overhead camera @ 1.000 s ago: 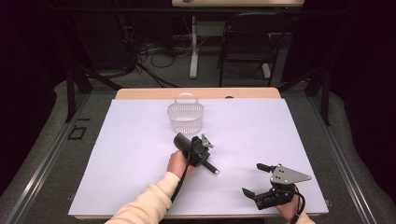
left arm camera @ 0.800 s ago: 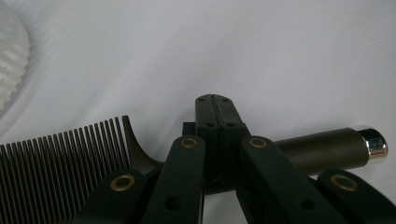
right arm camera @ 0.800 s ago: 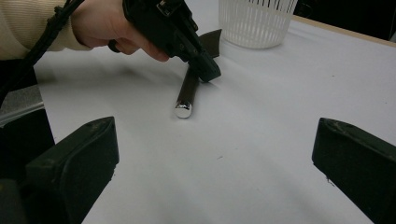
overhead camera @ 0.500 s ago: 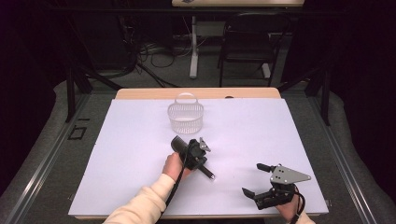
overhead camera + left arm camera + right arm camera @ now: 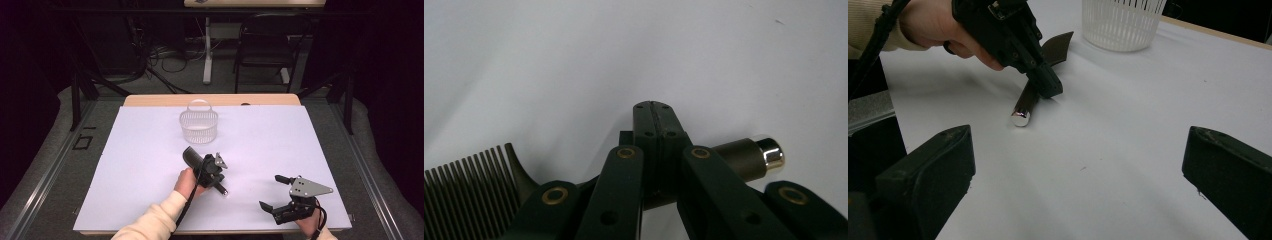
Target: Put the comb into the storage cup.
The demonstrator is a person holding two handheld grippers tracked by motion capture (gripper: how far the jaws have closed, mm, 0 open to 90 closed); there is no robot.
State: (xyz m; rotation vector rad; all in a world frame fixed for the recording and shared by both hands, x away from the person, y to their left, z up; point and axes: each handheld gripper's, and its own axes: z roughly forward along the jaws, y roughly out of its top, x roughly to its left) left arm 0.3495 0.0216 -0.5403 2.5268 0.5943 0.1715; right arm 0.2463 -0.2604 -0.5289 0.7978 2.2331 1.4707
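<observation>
A dark comb [image 5: 192, 155] with a round handle and a chrome end cap [image 5: 1020, 118] lies on the white sheet near the table's middle. My left gripper [image 5: 217, 183] is over its handle, jaws shut pad to pad. In the left gripper view the handle [image 5: 744, 157] runs crosswise under the closed tips [image 5: 654, 107], and the comb teeth [image 5: 469, 190] are at the lower left. I cannot tell whether the tips press on the handle. My right gripper [image 5: 270, 191] rests at the front right, open, with only bare sheet between its jaws [image 5: 1078, 165].
A white slatted basket [image 5: 199, 127] with a hoop handle stands at the back centre, also seen in the right gripper view [image 5: 1122, 22]. The white sheet [image 5: 150, 135] covers the table. A chair and cables lie beyond the far edge.
The left hand has shifted slightly left and toward the front, and the comb has shifted with it. The right gripper has kept still.
</observation>
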